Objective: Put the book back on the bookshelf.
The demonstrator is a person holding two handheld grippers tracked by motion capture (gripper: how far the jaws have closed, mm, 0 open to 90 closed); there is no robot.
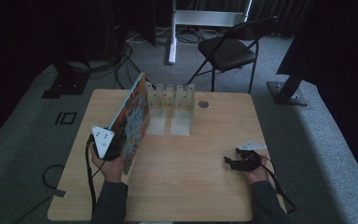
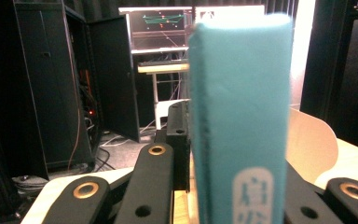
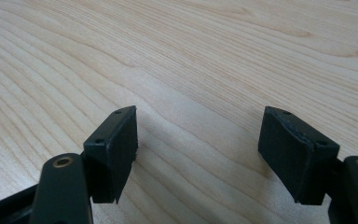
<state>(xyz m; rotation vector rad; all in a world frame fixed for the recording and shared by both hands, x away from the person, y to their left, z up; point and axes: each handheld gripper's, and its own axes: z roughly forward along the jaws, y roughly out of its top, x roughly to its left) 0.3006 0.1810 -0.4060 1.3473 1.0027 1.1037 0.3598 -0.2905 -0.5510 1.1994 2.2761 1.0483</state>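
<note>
On the left half of the wooden table [image 1: 191, 163], just in front of the clear slotted rack [image 1: 170, 100], a large picture book [image 1: 133, 119] stood on its lower edge, leaning a little and running from the person's side toward the rack's left end. Its colourful cover faced right; its far top corner reached up beside the rack's leftmost divider, though whether it touched could not be told. The left gripper [image 1: 114, 144] was clamped on the book's near end, low down, with the grey three-cornered plate just left of the cover. In the left gripper view the book's teal spine [image 2: 240, 121], with a white label near its foot, rose upright between the black jaws, which pressed against it from both sides.

Well to the right of the book, the right gripper [image 1: 237, 161] lay low over bare wood near the table's right edge, pointing back toward the book. Its jaws stood wide apart with nothing between them, and the right gripper view showed the two pads [image 3: 116, 149] just above the grain.

Beyond the rack, off the table's far edge, a black folding chair [image 1: 228, 49] stood on the grey carpet.
</note>
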